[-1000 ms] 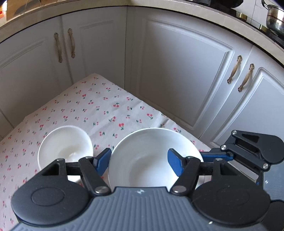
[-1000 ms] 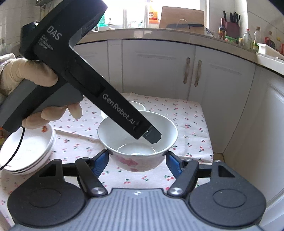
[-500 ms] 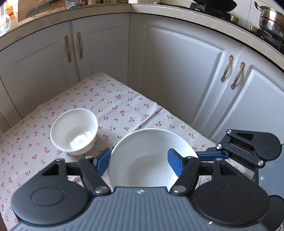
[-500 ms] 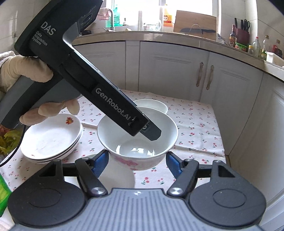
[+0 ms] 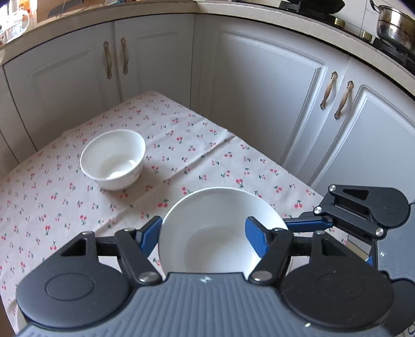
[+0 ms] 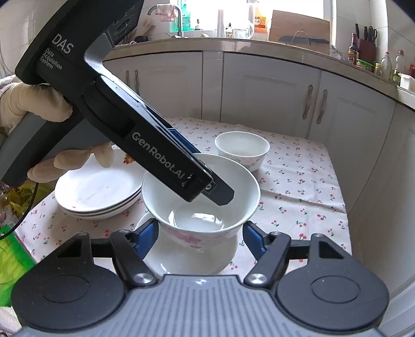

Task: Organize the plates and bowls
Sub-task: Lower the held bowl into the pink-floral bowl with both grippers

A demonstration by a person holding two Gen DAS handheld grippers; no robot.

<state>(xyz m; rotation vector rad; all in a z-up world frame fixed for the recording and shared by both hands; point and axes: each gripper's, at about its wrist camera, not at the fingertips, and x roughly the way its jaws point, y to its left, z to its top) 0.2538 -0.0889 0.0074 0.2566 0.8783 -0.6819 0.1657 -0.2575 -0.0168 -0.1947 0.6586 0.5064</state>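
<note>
Left gripper [image 5: 202, 232] is on the bowl [image 5: 212, 207], and it is a rim grip: in the right wrist view one black finger reaches down inside the bowl while the blue-padded one sits outside the near wall, so the jaws are clamped on that wall. The gloved hand [image 6: 33, 103] is wrapped round the tool's handle, high on the left. Over to the right gripper [image 6: 201, 236]: its two blue pads [image 6: 147, 237] stand either side of the bowl's lower body, right by the pink flower print. The left pad sits hard against the wall and the right pad just beside it, and I cannot tell whether they press or merely flank it. Directly under the bowl there is a white plate [image 6: 166, 259] on the cherry-print cloth [image 5: 207, 155]. Whether the bowl's foot rests on the plate or hangs just above it, I cannot tell. The bowl sits upright, empty and glossy inside. Left of it in the right wrist view, just beside the rim, is a stack of plates [image 6: 98, 191], shallow ones with a red mark at the far edge. Beyond the bowl, well apart from it and towards the cabinets [image 5: 259, 90], stands a small bowl [image 5: 112, 159], upright on the cloth and empty too. Up on the counter at the top right of the left wrist view sits a steel pot [image 5: 394, 23].
</note>
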